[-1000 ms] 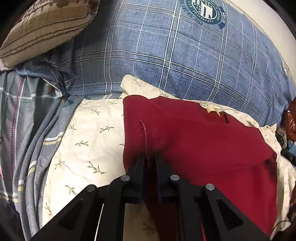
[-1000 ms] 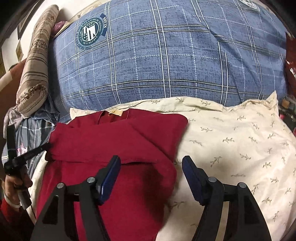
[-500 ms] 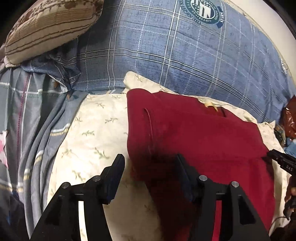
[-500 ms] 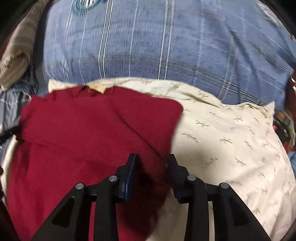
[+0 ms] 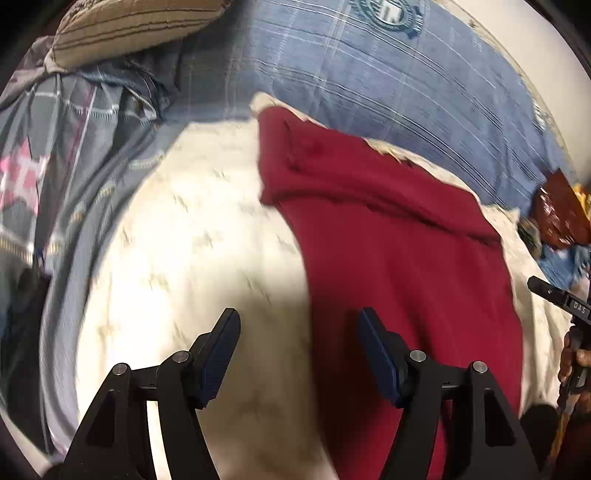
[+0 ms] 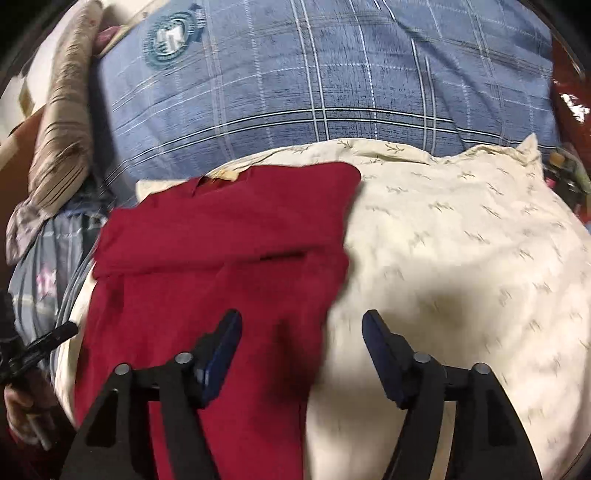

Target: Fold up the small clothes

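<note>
A dark red garment lies flat on a cream leaf-print pillow, its top part folded down with both sleeves tucked in. It also shows in the right wrist view. My left gripper is open and empty, straddling the garment's lower left edge. My right gripper is open and empty, straddling the garment's lower right edge. The cream pillow spreads to the right of the garment.
A blue checked cushion with a round emblem lies behind the pillow. A striped beige pillow sits far left, above a crumpled grey-blue sheet. A brown shiny packet lies at the right edge.
My left gripper let go of the red garment's left fold and opened wide, pulling back. My right gripper closed near the right edge, then opened again and drew back toward the hem.
</note>
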Available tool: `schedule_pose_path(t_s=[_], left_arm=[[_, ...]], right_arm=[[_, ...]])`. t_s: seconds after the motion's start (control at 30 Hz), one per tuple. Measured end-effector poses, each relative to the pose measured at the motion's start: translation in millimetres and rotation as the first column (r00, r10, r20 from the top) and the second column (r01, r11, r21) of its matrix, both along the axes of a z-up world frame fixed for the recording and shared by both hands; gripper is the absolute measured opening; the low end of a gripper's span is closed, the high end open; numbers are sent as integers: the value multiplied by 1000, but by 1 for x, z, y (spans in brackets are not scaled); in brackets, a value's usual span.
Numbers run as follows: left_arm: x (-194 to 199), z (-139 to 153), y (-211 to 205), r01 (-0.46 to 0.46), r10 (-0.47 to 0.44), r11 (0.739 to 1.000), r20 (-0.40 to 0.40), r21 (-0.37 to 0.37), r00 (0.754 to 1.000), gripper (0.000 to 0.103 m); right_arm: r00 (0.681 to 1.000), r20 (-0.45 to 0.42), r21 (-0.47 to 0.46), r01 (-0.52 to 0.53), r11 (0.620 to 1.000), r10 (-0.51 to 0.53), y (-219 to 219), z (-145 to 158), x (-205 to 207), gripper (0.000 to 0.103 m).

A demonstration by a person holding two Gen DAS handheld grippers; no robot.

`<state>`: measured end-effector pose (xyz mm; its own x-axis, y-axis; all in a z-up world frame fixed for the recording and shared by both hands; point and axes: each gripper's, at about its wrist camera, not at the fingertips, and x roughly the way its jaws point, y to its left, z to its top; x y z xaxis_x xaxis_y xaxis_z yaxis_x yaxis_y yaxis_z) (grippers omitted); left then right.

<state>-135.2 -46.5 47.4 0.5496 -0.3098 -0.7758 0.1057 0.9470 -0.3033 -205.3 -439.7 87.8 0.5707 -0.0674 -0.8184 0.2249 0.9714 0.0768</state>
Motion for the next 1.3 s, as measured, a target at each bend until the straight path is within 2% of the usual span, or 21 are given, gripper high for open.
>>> schedule_pose_path(t_s=[0.1, 0.2, 0.37, 0.4, 0.43, 0.47, 0.5, 0.53, 0.57, 0.6, 0.67, 0.77, 0.83, 0.87, 0.93, 0.97, 1.0, 1.03, 1.07, 1.2, 1.3], left_arm=[[-26, -1, -3, 50, -50, 999, -24, -17, 998, 66], [-49, -2, -8, 92, -93, 996, -35, -19, 995, 66], [-70, -15, -17, 124, -131, 990, -98, -74, 987, 65], [-71, -16, -20, 123, -127, 991, -88, -55, 988, 64], [-72, -15, -25, 121, -122, 992, -73, -21, 990, 64], [-72, -14, -29, 136, -137, 991, -66, -13, 988, 59], [-71, -13, -32, 157, -158, 987, -63, -16, 985, 37], [-71, -14, -33, 158, -157, 987, -66, 3, 985, 24], [-71, -11, -31, 159, -158, 987, -67, 11, 985, 13], [-74, -8, -27, 172, -172, 985, -69, -11, 983, 9], [-84, 3, -17, 182, -183, 983, -51, -16, 982, 8], [-101, 12, -4, 169, -168, 985, -26, 36, 985, 9], [-105, 9, 4, 150, -149, 989, -52, 17, 988, 12], [-106, 5, 5, 139, -137, 990, -65, 22, 988, 19], [-112, -2, 6, 118, -116, 993, -89, 14, 989, 36], [-115, -5, 6, 108, -108, 994, -97, -3, 989, 47], [-114, -7, 2, 100, -101, 995, -101, -16, 990, 54], [-116, -10, 3, 90, -92, 996, -104, -31, 990, 54], [-117, -12, 2, 84, -87, 996, -107, -39, 990, 54], [-117, -21, -2, 71, -76, 996, -97, -56, 992, 62], [-121, -24, -4, 75, -78, 996, -86, -37, 993, 62]], right_arm=[[999, -22, 63, -23, 998, 24, 7, 0, -37, 75], [997, -58, 109, -51, 993, 58, 16, -7, -66, 76], [994, -79, 194, -60, 979, 77, 25, -35, -98, 74], [993, -86, 214, -62, 975, 82, 27, -41, -98, 69], [992, -89, 223, -66, 973, 87, 30, -49, -98, 52], [994, -67, 193, -71, 979, 86, 35, -52, -98, 50], [995, -38, 160, -83, 984, 90, 40, -51, -98, 43], [994, -35, 139, -99, 985, 105, 44, -48, -97, 26], [994, -30, 127, -104, 986, 108, 44, -45, -96, 17], [994, -12, 112, -109, 988, 111, 44, -37, -99, 11], [994, 27, 64, -112, 992, 111, 40, -20, -107, 11], [997, 3, -41, -80, 996, 81, 32, -9, -115, 5], [999, -6, -6, -49, 999, 49, 19, -11, -119, 5], [999, -16, 29, -36, 999, 36, 14, -15, -121, 5], [1000, 2, 113, -10, 994, 10, 6, -16, -129, 13], [1000, 21, 194, 3, 981, -8, 1, -16, -136, 16], [1000, 25, 235, 6, 972, -12, -1, -17, -140, 42], [1000, 29, 268, 3, 963, -11, -3, -19, -145, 71], [1000, 29, 277, -3, 961, -5, -1, -21, -150, 76], [999, -6, 302, -38, 953, 42, 7, -36, -152, 75], [995, -28, 316, -78, 946, 92, 17, -48, -148, 69]])
